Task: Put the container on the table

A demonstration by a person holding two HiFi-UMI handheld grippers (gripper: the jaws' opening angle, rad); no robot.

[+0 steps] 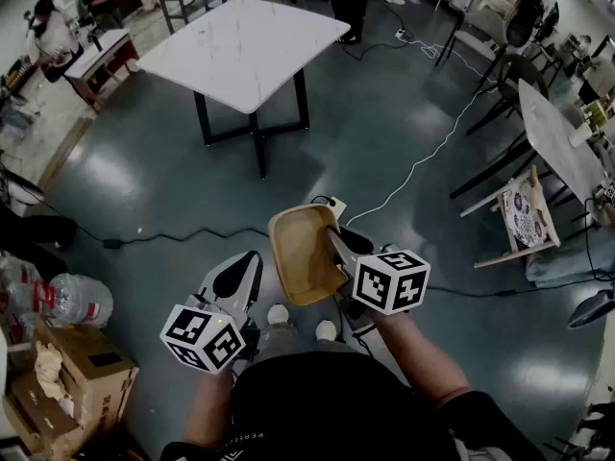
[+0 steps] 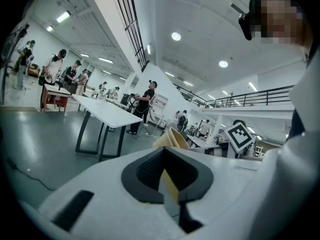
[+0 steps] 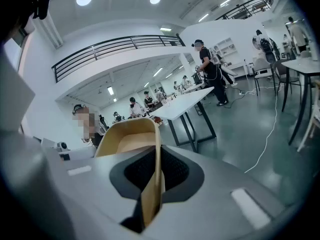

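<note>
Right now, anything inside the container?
Head view shows the container with a bare tan inside, nothing in it. The right gripper covers the wall it clamps and the corner beside it.

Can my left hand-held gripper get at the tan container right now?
Probably yes: the tan, scoop-shaped container, clamped by the right hand-held gripper, hangs beside the left hand-held gripper with nothing between.
</note>
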